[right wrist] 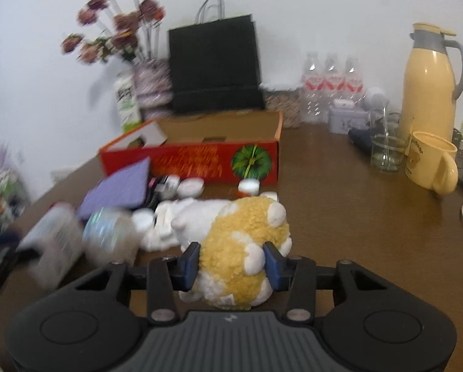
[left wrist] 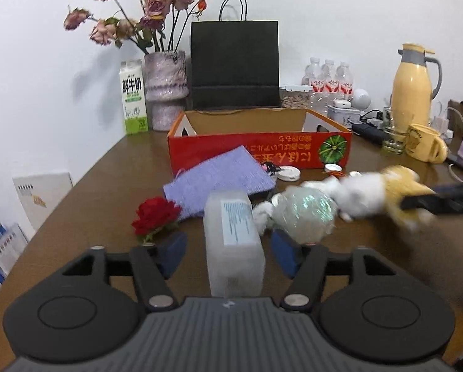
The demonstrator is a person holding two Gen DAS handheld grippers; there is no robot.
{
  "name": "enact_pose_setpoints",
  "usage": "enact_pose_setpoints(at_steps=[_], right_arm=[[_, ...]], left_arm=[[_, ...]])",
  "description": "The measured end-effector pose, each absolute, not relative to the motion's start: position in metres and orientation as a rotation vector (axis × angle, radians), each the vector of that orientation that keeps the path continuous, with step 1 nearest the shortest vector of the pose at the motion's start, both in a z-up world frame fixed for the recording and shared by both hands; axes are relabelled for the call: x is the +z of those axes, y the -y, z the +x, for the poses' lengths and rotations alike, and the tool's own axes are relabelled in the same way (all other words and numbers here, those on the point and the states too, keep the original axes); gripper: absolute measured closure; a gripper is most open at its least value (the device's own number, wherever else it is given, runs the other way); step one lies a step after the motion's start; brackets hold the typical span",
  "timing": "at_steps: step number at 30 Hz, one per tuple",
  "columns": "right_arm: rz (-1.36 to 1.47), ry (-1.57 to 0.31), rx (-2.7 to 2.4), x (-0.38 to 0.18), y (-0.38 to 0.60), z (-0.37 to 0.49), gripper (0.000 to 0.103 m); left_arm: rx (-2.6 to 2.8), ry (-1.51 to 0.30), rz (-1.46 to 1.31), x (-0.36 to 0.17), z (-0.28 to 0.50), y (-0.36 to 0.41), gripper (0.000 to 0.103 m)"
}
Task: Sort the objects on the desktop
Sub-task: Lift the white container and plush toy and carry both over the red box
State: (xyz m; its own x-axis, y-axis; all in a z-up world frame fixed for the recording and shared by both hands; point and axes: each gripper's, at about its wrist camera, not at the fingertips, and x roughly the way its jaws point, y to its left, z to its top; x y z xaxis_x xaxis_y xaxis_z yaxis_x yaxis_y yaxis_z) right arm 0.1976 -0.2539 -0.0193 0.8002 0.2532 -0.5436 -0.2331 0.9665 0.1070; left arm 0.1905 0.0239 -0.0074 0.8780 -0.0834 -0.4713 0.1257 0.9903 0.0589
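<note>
One plush toy point(right wrist: 231, 241), one translucent container point(left wrist: 233, 241), one red box point(left wrist: 259, 145), one purple cloth point(left wrist: 219, 183) and three water bottles point(left wrist: 329, 77) are shown. The plush toy is clenched between the pads of the right claw point(right wrist: 231, 263). The translucent container stands between the released fingers of the left claw point(left wrist: 228, 254), untouched. A brown surface point(right wrist: 355, 232) against a white wall is seen.

Along the white wall, a vase of dried roses point(left wrist: 165, 90), a milk carton point(left wrist: 133, 96), a black paper bag point(left wrist: 234, 65), water bottles point(left wrist: 329, 79) and a yellow thermos jug point(left wrist: 413, 88) are seen. A yellow mug point(right wrist: 431, 162) is set beside a glass point(right wrist: 386, 152).
</note>
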Motion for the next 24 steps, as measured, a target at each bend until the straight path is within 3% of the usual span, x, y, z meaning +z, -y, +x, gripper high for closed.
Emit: enact_pose_setpoints(at_steps=[2,3,5,6,9,12,24], right_arm=[[0.031,-0.611,0.246,-0.025,0.258,0.195,0.054],[0.049,-0.623,0.221,-0.029,0.261,0.196,0.045],[0.1,-0.641,0.181,-0.033,0.265,0.199,0.037],[0.112,-0.634,0.178,-0.035,0.265,0.201,0.038],[0.093,-0.634,0.164,-0.043,0.257,0.209,0.041],[0.068,-0.61,0.147,-0.052,0.249,0.214,0.056],[0.087,-0.518,0.236,-0.009,0.258,0.138,0.058]], left_arm=[[-0.083,-0.501,0.114,-0.01,0.204,-0.018,0.025],[-0.083,-0.502,0.126,-0.012,0.21,-0.014,0.027],[-0.089,-0.512,0.119,-0.014,0.216,-0.011,0.057],[-0.084,-0.52,0.111,-0.015,0.217,-0.012,0.06],[-0.082,-0.528,0.079,-0.015,0.21,-0.015,0.061],[-0.076,-0.53,0.037,-0.012,0.193,-0.022,0.061],[-0.059,-0.465,-0.04,0.017,0.136,-0.024,0.061]])
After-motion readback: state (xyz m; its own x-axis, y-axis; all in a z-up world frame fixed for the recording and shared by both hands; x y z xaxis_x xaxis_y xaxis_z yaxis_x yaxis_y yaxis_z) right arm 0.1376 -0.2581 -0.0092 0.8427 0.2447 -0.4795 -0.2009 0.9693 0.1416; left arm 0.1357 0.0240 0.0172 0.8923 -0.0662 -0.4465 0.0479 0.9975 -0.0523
